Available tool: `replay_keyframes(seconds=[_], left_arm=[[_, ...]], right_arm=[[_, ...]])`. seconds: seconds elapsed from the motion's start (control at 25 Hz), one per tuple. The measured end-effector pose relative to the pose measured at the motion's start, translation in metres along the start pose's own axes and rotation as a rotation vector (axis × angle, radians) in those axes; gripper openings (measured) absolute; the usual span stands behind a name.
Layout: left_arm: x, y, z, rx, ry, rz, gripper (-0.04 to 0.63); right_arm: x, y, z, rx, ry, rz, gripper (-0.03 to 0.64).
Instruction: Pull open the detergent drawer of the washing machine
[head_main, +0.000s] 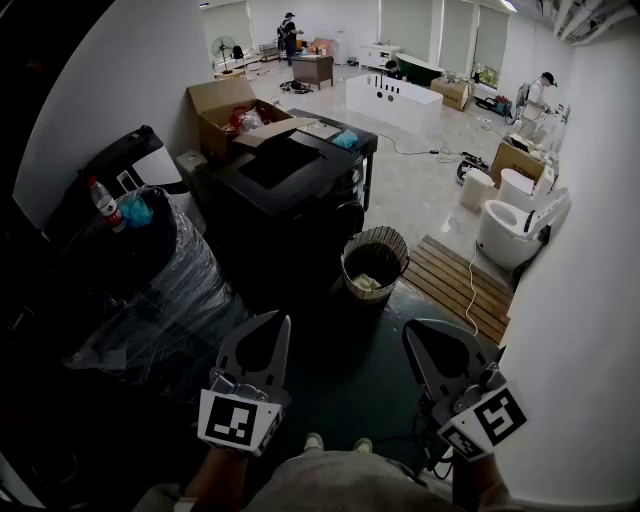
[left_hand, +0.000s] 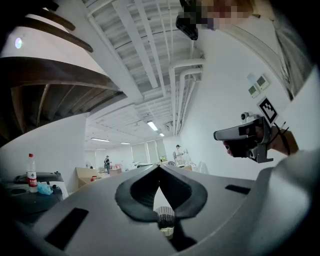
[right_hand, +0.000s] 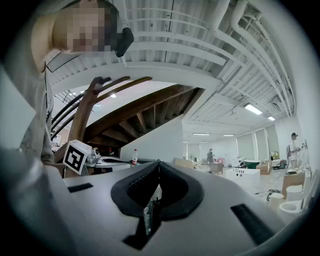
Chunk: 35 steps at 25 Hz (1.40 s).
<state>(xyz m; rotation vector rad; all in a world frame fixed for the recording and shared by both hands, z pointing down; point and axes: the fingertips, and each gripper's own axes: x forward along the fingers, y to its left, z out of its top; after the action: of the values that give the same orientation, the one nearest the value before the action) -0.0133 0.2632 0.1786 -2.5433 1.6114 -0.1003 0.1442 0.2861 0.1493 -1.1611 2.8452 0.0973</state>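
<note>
Head view shows the black washing machine (head_main: 290, 180) standing well beyond both grippers, its detergent drawer too dark to pick out. Nearer the person than the machine and well apart from it, the left gripper (head_main: 281, 324) and the right gripper (head_main: 412, 331) are held level side by side, each with its jaws clenched tip to tip and empty. A wicker basket (head_main: 375, 262) sits just beside the machine's near corner, and an open cardboard box (head_main: 222, 108) stands behind the machine.
</note>
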Motion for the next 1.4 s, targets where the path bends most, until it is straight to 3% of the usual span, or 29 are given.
replay_keyframes(seconds=[0.56, 0.88, 0.92, 0.96, 1.0, 1.4], left_arm=[[0.007, -0.014, -0.004, -0.020, 0.008, 0.017, 0.015], [0.024, -0.038, -0.005, 0.027, 0.004, 0.026, 0.015], [0.026, -0.042, -0.006, 0.035, 0.003, 0.025, 0.015], [0.028, -0.045, -0.008, 0.039, 0.004, 0.025, 0.015], [0.030, -0.049, -0.009, 0.040, 0.007, 0.024, 0.015], [0.053, -0.054, -0.022, 0.021, 0.034, 0.041, 0.015]], right_arm=[[-0.010, -0.017, -0.015, 0.057, 0.027, 0.009, 0.030], [-0.034, -0.043, -0.016, 0.096, -0.012, -0.014, 0.034], [-0.036, -0.047, -0.017, 0.105, -0.016, -0.020, 0.064], [-0.038, -0.051, -0.019, 0.116, -0.020, -0.023, 0.227], [-0.040, -0.056, -0.020, 0.128, -0.024, -0.028, 0.301], [-0.035, -0.087, -0.039, 0.160, -0.018, -0.033, 0.327]])
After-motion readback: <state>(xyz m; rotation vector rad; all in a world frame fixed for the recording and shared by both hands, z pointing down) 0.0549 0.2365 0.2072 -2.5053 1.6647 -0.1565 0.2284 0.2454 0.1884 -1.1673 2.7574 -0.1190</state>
